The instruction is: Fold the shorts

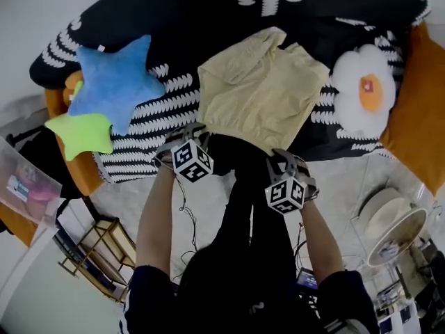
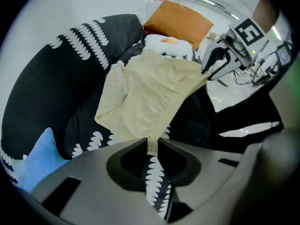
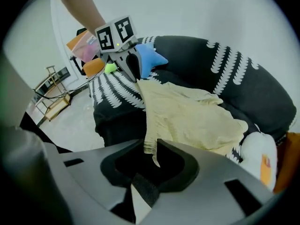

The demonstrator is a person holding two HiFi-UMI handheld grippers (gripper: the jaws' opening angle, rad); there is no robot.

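Shorts: the pale yellow cotton shorts [image 1: 261, 89] lie spread on the black couch cover with white leaf print [image 1: 160, 110], waistband towards the person and legs pointing away.
Left gripper: the left gripper [image 2: 152, 146] has its jaws pinched together on the left waistband corner, with the ribbed edge caught between them.
Right gripper: the right gripper [image 3: 149, 148] is clamped on the opposite waistband corner.
Step in hand: probably carrying the waistband over towards the leg hems.
Doing it well: raise both corners evenly, keep the band taut between them (slack would wrinkle the fold), and lay it square on the hems, clear of the white fried-egg plush cushion [image 1: 368, 89] just beside the shorts.
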